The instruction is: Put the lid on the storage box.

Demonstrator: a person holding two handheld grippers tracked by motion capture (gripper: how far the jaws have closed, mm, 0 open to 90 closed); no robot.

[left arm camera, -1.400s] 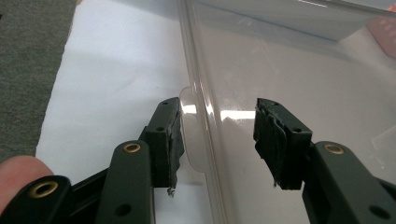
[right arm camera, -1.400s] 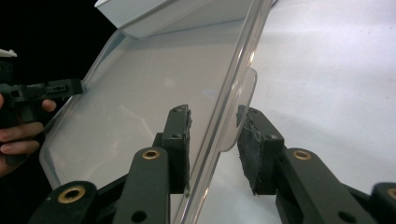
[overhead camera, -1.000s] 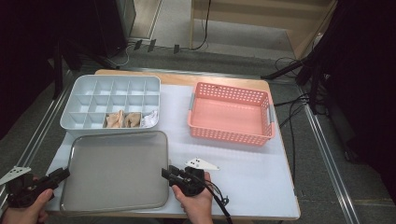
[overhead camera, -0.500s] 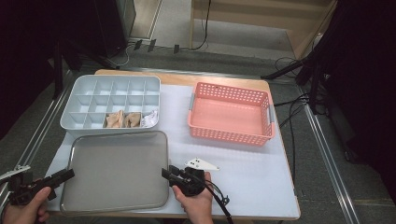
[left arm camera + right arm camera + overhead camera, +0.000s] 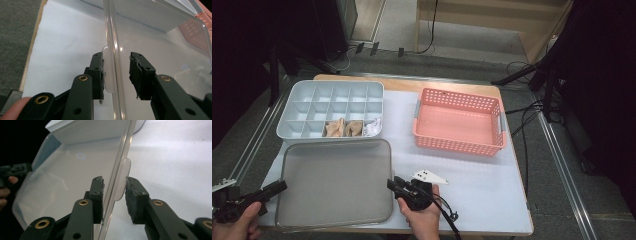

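Note:
A clear rectangular lid (image 5: 334,185) lies flat on the white mat, in front of the grey compartment box (image 5: 332,85). My left gripper (image 5: 281,186) is at the lid's left edge. In the left gripper view the lid (image 5: 162,45) has its rim and small tab between the jaws of the left gripper (image 5: 116,56), with a gap on one side. My right gripper (image 5: 391,184) is at the lid's right edge. In the right gripper view the right gripper (image 5: 114,180) straddles the rim and tab of the lid (image 5: 75,175) without pressing. Both pairs of jaws have just been closing.
A pink mesh basket (image 5: 459,145) stands at the back right of the mat. The compartment box holds beige items (image 5: 343,128) and a white crumpled piece (image 5: 373,127) in its front row. Cables and stands (image 5: 532,75) lie on the floor beyond the table.
My left gripper has edged right, up to the lid's left rim. The right gripper and the lid have stayed where they were.

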